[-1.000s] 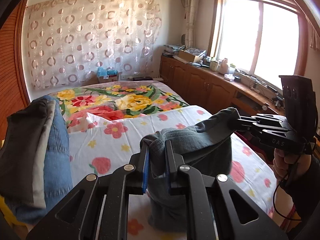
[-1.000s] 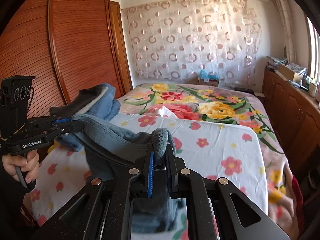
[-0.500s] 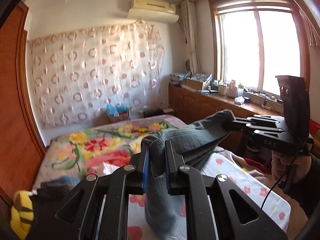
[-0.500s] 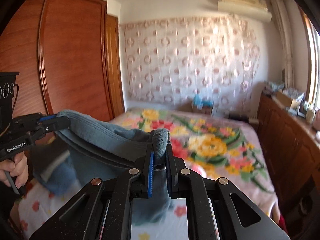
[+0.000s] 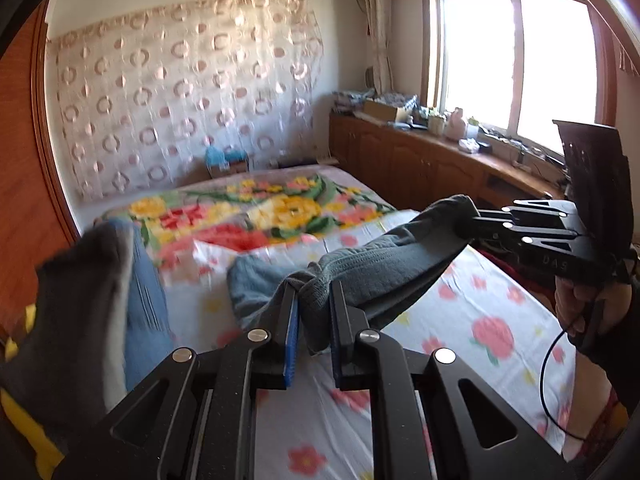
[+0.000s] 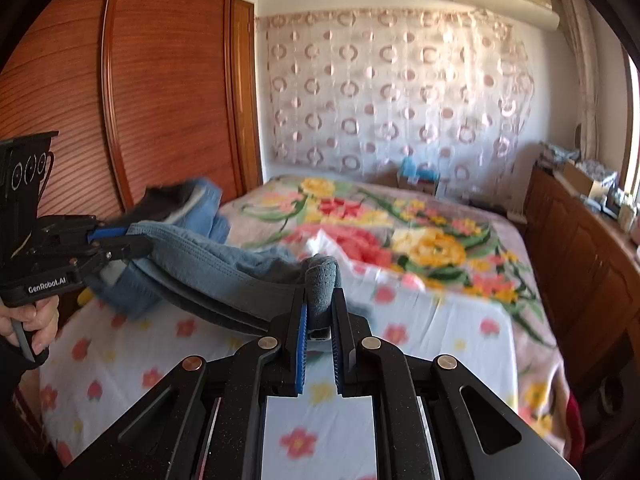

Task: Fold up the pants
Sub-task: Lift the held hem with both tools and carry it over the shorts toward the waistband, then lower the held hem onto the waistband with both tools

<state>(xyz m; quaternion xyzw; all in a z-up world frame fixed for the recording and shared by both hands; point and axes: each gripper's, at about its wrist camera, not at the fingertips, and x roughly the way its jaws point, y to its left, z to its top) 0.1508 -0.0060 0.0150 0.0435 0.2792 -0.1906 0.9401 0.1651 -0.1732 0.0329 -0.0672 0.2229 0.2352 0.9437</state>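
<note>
Grey-blue pants (image 5: pixel 384 264) stretch in the air over the bed between my two grippers. My left gripper (image 5: pixel 314 312) is shut on one bunched end of the waistband, low in the left wrist view. From there the right gripper (image 5: pixel 468 220) shows at the right, clamped on the other end. The right wrist view has my right gripper (image 6: pixel 320 312) shut on a fold of the pants (image 6: pixel 212 264). Its left side shows the left gripper (image 6: pixel 132 240) gripping the far end. The rest of the cloth trails out ahead, low over the sheet.
A stack of folded dark and blue clothes (image 5: pixel 100 300) sits on the bed's left side, also seen as a stack (image 6: pixel 188 204). A white flowered sheet (image 5: pixel 492 332) covers the near bed, with a bright floral blanket (image 6: pixel 432 248) beyond. Wooden cabinets (image 5: pixel 420 168) line the right wall, a wardrobe (image 6: pixel 160 92) the left.
Both grippers swung up with the pants, then came back down over the bed. The cloth that hung below them now trails out ahead towards the blanket. Both grips stay shut.
</note>
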